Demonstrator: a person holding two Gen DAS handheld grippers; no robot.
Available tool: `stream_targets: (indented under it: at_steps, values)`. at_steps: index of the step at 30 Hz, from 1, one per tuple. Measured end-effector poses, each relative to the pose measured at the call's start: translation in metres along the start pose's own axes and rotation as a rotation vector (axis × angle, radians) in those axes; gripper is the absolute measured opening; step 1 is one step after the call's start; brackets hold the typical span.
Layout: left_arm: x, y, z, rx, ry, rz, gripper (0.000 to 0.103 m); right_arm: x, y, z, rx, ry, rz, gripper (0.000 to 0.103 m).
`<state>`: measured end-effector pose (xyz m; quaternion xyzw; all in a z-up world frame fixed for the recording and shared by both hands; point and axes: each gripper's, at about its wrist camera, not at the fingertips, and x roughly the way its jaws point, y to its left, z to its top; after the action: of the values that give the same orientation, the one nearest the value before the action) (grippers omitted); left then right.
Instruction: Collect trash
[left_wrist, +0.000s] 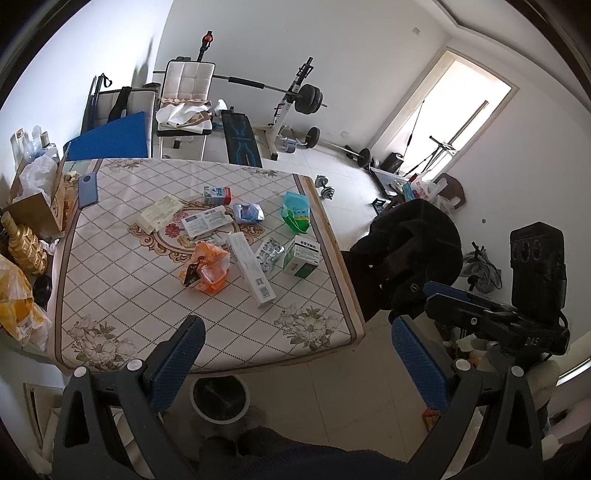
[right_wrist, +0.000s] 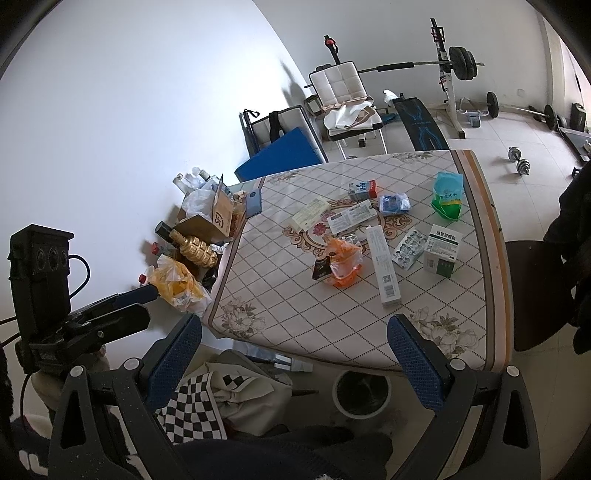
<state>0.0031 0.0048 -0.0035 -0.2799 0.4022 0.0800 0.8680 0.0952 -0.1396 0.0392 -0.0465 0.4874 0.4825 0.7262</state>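
Nearest, both grippers hang off the table's front edge, holding nothing. Left gripper (left_wrist: 299, 354): blue-padded fingers spread wide, released. Right gripper (right_wrist: 295, 350): likewise spread, nothing between the pads.

Below them on the floor, a white-rimmed trash bin (left_wrist: 220, 400) with a dark interior, partly tucked under the table edge; contents hard to make out. In the right wrist view a checkered cloth (right_wrist: 192, 410) lies beside the bin (right_wrist: 361, 394).

Table (left_wrist: 110, 295) wears a diamond-pattern cloth with flower corners. Trash sits scattered around its middle:
- long white carton (left_wrist: 250, 269), lying flat, nearest piece, barcode at its near end
- crumpled orange plastic bag (left_wrist: 205, 267) with a dark label, just beside the carton's left
- silver blister packs (left_wrist: 269, 253), right of the carton
- green-and-white medicine box (left_wrist: 301, 256), upright, near the right edge
- flat printed pack (left_wrist: 207, 220) and a pale cream box (left_wrist: 159, 214), farther back
- crumpled blue wrapper (left_wrist: 248, 213)
- green and blue bag (left_wrist: 295, 211), near the right edge
- small milk carton (left_wrist: 218, 195), farthest, lying on its side

Print on the boxes is too small to read. A blue phone (left_wrist: 88, 190) rests at the table's far left edge.

Beyond: weight bench (left_wrist: 242, 138) and barbell rack (left_wrist: 295, 96).
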Motion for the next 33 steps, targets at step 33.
stream_targets:
  at_steps: [33]
  values:
    - [0.347,0.167,-0.011,-0.305,0.453,0.782,0.103,0.360,-0.296,0.082,0.389,0.386,-0.509,0.102]
